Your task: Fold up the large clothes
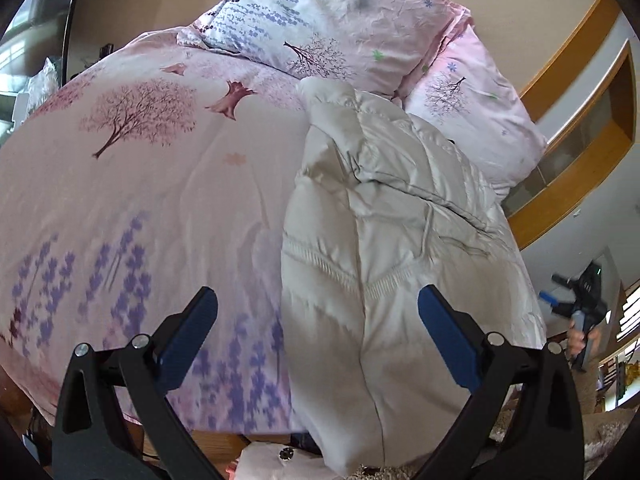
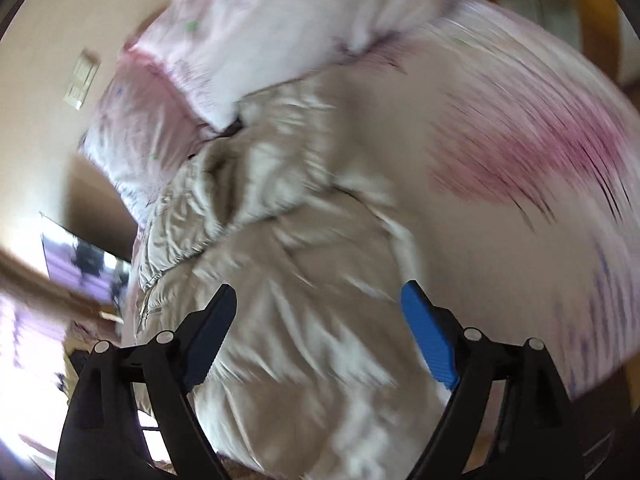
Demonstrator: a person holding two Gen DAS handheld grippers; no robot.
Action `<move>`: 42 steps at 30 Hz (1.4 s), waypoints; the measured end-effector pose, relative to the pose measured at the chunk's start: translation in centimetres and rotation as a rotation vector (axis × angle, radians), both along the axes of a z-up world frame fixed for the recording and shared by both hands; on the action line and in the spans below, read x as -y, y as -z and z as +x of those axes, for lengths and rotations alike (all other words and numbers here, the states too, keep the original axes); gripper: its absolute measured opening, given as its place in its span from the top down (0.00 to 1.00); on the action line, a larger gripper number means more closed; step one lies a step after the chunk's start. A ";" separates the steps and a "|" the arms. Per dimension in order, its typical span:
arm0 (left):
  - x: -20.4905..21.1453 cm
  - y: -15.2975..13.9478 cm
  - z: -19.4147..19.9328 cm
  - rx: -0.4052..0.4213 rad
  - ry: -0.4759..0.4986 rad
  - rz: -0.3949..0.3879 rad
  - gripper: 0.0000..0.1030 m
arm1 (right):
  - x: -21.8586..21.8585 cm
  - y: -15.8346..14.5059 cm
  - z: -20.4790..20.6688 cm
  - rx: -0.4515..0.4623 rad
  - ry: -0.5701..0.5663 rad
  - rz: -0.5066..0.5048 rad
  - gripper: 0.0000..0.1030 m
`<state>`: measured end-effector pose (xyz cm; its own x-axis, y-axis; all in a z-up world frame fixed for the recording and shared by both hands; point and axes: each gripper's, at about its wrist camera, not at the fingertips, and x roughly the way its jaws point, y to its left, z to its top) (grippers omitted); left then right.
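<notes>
A large off-white puffer jacket (image 1: 384, 240) lies lengthwise on the right side of the bed, partly folded, its lower end hanging over the bed's near edge. My left gripper (image 1: 318, 300) is open and empty above the jacket's near end, one finger over the bedspread and one over the jacket. The right wrist view is motion-blurred; it shows the same jacket (image 2: 304, 240) below my right gripper (image 2: 320, 296), which is open and empty. The right gripper also shows in the left wrist view (image 1: 576, 300), held off the bed's right side.
A pink floral bedspread (image 1: 140, 200) covers the bed. Two pillows (image 1: 340, 20) lie at the head by the wall. A wooden frame and shelf (image 1: 580, 128) stand to the right. A pinkish item (image 1: 276, 460) lies on the floor below the bed edge.
</notes>
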<state>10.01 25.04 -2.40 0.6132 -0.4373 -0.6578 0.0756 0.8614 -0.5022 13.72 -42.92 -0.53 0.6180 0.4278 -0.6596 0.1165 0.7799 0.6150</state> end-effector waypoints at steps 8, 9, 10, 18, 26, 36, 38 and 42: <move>1.4 0.7 -2.4 -0.047 0.051 0.002 0.03 | 4.0 4.3 -5.0 -0.062 0.045 0.131 0.17; 1.7 0.8 -2.5 -0.052 0.062 -0.007 0.03 | 3.8 4.7 -5.1 -0.064 0.018 0.151 0.18; 1.8 0.8 -2.6 -0.055 0.066 -0.013 0.03 | 3.5 4.7 -5.1 -0.064 0.004 0.161 0.20; 2.8 2.2 -3.5 -0.121 0.088 -0.089 0.29 | 2.0 6.2 -5.6 -0.073 -0.119 0.204 0.28; 2.8 2.6 -4.3 -0.155 0.082 -0.187 0.40 | 0.9 6.5 -6.2 -0.035 -0.199 0.270 0.30; 4.2 2.4 -4.5 -0.151 0.068 -0.193 0.72 | -1.1 6.6 -6.3 -0.028 -0.256 0.263 0.75; 4.2 1.7 -4.4 -0.130 0.060 -0.176 0.78 | -1.3 5.6 -6.4 0.016 -0.243 0.244 0.81; 4.0 0.1 -4.1 -0.069 0.036 -0.157 0.85 | -1.7 3.2 -6.6 0.091 -0.216 0.204 0.85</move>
